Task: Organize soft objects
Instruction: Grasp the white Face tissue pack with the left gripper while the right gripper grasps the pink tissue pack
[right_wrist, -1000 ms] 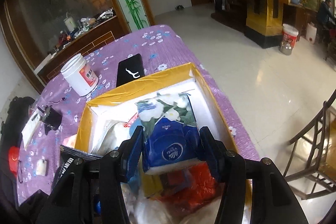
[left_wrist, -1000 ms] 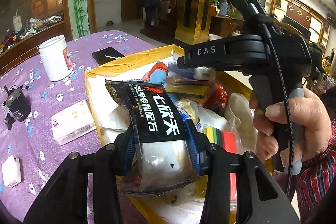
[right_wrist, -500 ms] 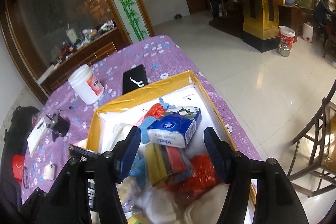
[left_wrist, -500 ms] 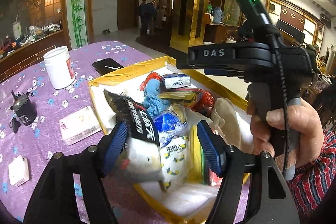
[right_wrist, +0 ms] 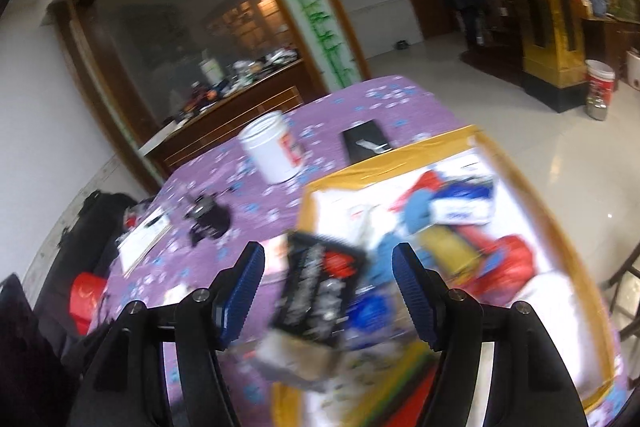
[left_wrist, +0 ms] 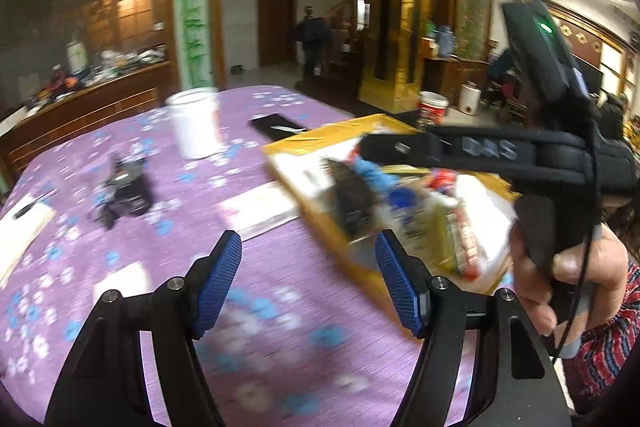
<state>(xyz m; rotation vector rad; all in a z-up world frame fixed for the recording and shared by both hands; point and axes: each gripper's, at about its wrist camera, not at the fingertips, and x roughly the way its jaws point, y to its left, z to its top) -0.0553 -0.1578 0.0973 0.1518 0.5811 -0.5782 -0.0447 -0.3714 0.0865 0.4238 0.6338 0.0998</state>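
Note:
A yellow-rimmed box (left_wrist: 316, 137) (right_wrist: 384, 169) on the purple flowered tablecloth holds several soft packs. A black packet (right_wrist: 320, 287) (left_wrist: 352, 203) lies at its near left corner. A blue tissue pack (right_wrist: 464, 205) lies further back among red, blue and yellow items. My left gripper (left_wrist: 308, 291) is open and empty above the cloth, left of the box. My right gripper (right_wrist: 328, 297) is open and empty above the box's near left part. The right gripper's body (left_wrist: 520, 155) shows in the left wrist view, held over the box. Both views are motion-blurred.
A white tub (left_wrist: 196, 123) (right_wrist: 274, 151), a black phone (left_wrist: 276, 125) (right_wrist: 366, 143), a small black device (left_wrist: 128, 187) (right_wrist: 208, 215), a flat white pack (left_wrist: 260, 209) and papers (right_wrist: 142, 241) lie on the cloth. A red item (right_wrist: 86, 297) sits beyond the table's left edge.
Both grippers let go of their packs, the black packet and the blue tissue pack, which now lie in the box. Both grippers have drawn back, the left one swinging left over the cloth.

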